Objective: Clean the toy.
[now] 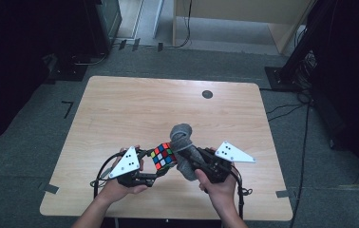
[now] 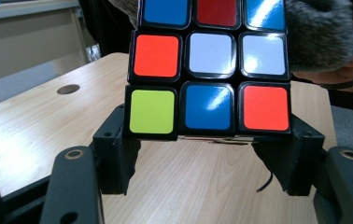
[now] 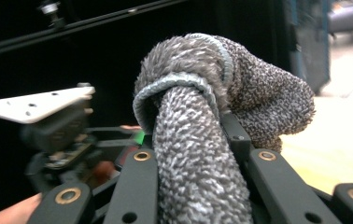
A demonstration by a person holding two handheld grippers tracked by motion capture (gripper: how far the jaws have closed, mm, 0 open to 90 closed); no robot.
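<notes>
Scrambled cube (image 2: 209, 65) between left jaws, fuzzy grey sock (image 3: 198, 154) between right jaws.

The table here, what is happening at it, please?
A person stands at a wooden table with a gripper in each hand. The left gripper is shut on a colourful puzzle cube, held above the table. The right gripper is shut on a grey sock, raised right beside the cube. Whether sock and cube touch is not clear.
</notes>
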